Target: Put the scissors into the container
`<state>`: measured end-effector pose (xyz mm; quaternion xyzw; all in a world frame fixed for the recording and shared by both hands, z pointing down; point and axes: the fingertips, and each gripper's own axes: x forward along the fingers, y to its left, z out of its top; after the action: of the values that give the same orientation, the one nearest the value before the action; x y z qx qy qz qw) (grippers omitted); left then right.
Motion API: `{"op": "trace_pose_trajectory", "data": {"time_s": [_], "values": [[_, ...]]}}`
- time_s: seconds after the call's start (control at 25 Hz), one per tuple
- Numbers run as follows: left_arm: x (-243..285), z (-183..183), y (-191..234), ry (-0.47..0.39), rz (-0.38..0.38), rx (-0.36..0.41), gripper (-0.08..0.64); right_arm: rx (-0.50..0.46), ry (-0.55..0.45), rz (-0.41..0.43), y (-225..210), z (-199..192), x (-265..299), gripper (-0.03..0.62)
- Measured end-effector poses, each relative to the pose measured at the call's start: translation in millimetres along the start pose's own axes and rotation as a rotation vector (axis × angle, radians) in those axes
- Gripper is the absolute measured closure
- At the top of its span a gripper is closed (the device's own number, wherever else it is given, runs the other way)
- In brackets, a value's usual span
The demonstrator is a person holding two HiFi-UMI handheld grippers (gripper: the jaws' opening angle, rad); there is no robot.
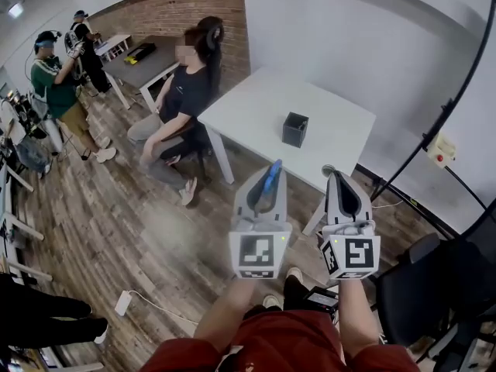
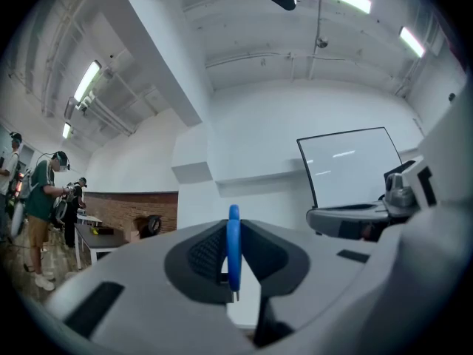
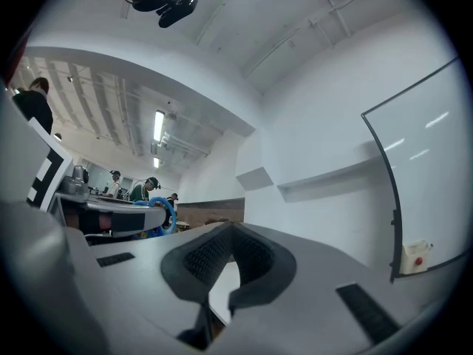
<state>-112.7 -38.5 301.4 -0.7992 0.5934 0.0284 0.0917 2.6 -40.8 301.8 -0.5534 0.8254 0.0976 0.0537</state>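
Left claw (image 1: 268,172) clenched on scissors (image 2: 233,246), thin edge-on grip: may twist, slip short of container (image 1: 295,129) on counter (image 1: 248,111). Right claw (image 1: 342,177) closed, empty.

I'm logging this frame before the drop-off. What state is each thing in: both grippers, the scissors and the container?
left gripper: shut on the scissors.
right gripper: shut, nothing between its jaws.
scissors: clamped by the blue handle, not yet in the container.
container: upright on the white table, top open.
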Motion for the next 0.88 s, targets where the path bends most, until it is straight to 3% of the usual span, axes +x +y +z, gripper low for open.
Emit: {"op": "trace_pose_trajectory", "data": {"time_s": [0.4,0.52,0.68,0.88], "values": [[69.5,-25.9,16.9,0.008,-0.015,0.007,0.506,0.029,0.007,-0.029,-33.2,-34.2,63.7,0.584],[100.2,-34.5,16.9,0.017,-0.004,-0.023,0.506,0.049,0.019,-0.03,-49.1,-49.7,89.8,0.584],[142.0,-48.0,22.7,0.029,-0.005,0.016,0.506,0.049,0.037,-0.018,-66.0,-64.3,127.2,0.584],[194.8,-55.4,29.1,0.028,0.005,0.012,0.506,0.049,0.038,-0.008,-91.5,-73.7,173.0,0.584]]}}
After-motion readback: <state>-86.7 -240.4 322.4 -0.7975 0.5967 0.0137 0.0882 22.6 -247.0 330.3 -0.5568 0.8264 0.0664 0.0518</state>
